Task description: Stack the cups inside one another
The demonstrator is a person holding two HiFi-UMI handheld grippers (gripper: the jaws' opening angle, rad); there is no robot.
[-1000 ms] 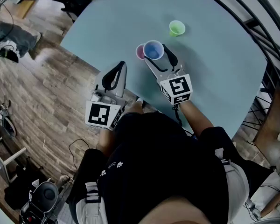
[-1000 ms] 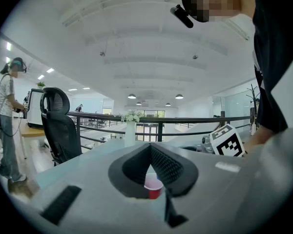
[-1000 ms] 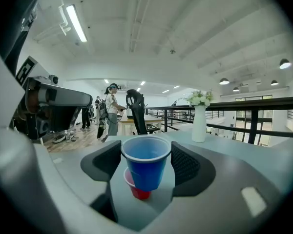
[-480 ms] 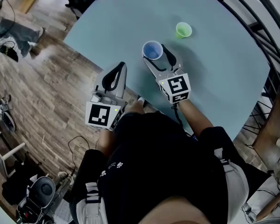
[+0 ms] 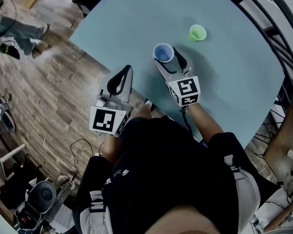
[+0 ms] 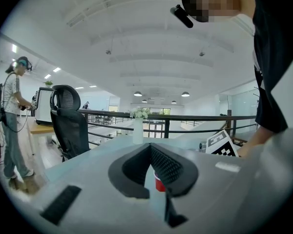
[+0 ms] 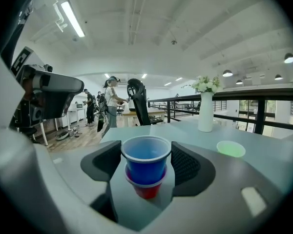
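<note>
The table (image 5: 234, 72) spreads under the right tongs (image 5: 168, 56) and ahead of the left tongs (image 5: 127, 69), whose jaws are closed on nothing at its near edge. The right tongs grip the blue cup (image 5: 163, 52) by its sides, its base seated in the red cup (image 7: 146, 191). The green cup (image 5: 198, 32) stands beyond them to the right, well apart.

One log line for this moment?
right tongs: shut on blue cup | blue cup: partway inside red cup | green cup: apart | left tongs: shut, empty

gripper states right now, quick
Left gripper: closed, empty.
Right gripper: closed on the blue cup, nested in the red cup.
</note>
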